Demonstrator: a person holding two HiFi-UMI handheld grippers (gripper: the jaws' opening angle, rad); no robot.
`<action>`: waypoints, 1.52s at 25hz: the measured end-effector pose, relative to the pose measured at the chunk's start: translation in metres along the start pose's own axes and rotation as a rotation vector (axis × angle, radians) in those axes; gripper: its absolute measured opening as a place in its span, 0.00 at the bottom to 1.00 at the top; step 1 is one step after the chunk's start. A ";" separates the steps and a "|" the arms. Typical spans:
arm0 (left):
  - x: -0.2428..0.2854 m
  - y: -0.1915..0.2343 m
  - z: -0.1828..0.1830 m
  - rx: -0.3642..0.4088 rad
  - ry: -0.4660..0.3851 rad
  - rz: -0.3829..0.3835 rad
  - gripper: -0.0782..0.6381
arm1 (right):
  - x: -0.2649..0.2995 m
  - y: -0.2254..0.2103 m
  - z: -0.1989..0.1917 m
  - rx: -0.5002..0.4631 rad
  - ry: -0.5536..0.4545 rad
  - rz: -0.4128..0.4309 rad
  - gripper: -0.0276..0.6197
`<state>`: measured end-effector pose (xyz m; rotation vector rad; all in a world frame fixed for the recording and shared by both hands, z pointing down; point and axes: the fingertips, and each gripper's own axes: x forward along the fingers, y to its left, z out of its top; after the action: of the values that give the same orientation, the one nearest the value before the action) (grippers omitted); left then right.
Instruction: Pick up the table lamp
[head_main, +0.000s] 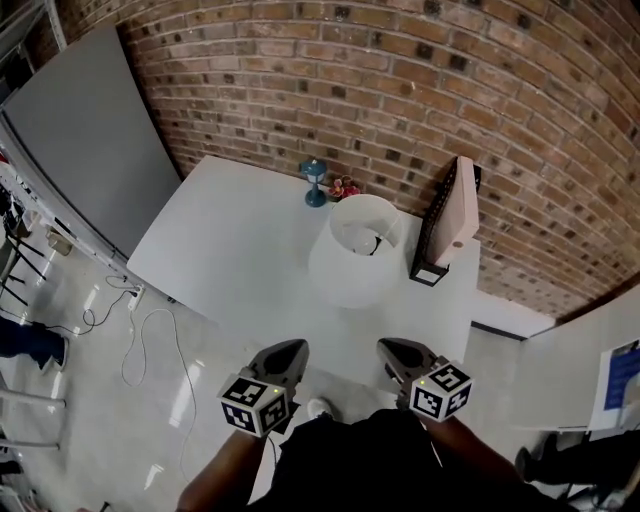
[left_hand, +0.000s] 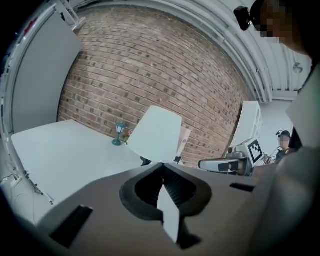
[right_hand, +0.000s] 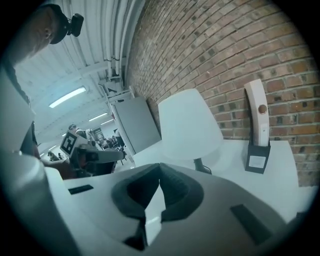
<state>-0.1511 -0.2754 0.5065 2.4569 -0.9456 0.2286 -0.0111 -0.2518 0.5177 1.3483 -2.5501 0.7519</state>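
Observation:
The table lamp (head_main: 357, 250) with a white cone shade stands on the white table (head_main: 230, 250), towards its right side near the brick wall. The same lamp (left_hand: 156, 134) stands ahead in the left gripper view, and the lamp (right_hand: 189, 125) is ahead and slightly right in the right gripper view. My left gripper (head_main: 287, 352) hangs shut and empty at the table's near edge, left of the lamp. The right gripper (head_main: 396, 350) is shut too, holding nothing, just below and right of the lamp. Neither touches the lamp.
A tall pinkish panel in a black stand (head_main: 448, 222) stands right of the lamp against the wall. A small blue lantern figure (head_main: 314, 182) and a red trinket (head_main: 343, 187) sit at the back. A grey board (head_main: 85, 130) leans at the left. Cables (head_main: 140, 340) lie on the floor.

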 end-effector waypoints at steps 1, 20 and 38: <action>0.001 0.002 0.001 -0.005 0.002 -0.005 0.12 | 0.001 -0.001 0.000 0.002 0.000 -0.005 0.05; 0.041 0.015 0.025 -0.027 -0.001 0.050 0.12 | 0.015 -0.056 0.042 0.023 -0.034 -0.003 0.05; 0.062 0.008 0.026 -0.111 -0.040 0.135 0.12 | 0.009 -0.101 0.054 0.065 -0.064 0.055 0.05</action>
<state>-0.1109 -0.3303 0.5071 2.3068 -1.1128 0.1686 0.0706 -0.3332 0.5103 1.3480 -2.6442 0.8214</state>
